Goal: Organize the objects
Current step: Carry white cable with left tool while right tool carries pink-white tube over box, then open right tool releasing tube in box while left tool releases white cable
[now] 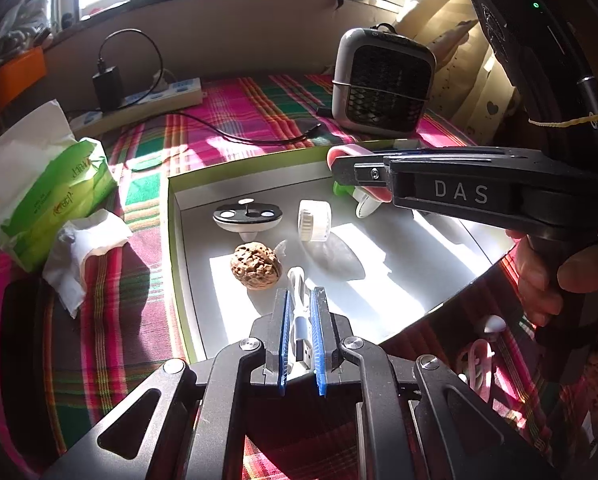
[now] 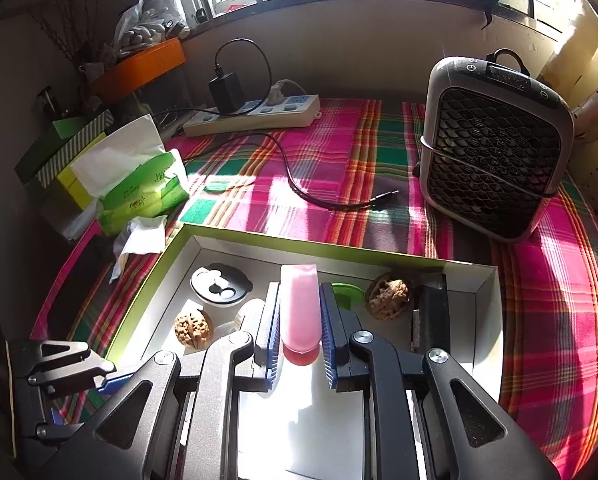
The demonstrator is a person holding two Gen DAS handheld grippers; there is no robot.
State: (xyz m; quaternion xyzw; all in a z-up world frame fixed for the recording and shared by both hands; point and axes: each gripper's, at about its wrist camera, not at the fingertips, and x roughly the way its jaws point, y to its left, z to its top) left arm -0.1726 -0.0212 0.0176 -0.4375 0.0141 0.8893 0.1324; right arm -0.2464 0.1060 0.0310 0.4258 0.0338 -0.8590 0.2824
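Plaid cloth covers the bench, and the green-rimmed tray (image 2: 235, 236) on it serves as the collection point. The left hand-held gripper (image 1: 302, 312) is clamped on a white USB cable (image 1: 301, 320) and hangs over the tray's near edge, beside a walnut (image 1: 256, 265). The right hand-held gripper (image 2: 299, 320) is clamped on a pink tube (image 2: 299, 308) above the tray's middle. Both items are held nose-down, probably for release inside the tray. A second walnut (image 2: 387, 297) lies at the tray's far wall.

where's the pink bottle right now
The pink bottle is clamped in the right gripper, held over the far side of the white tray, near a walnut.
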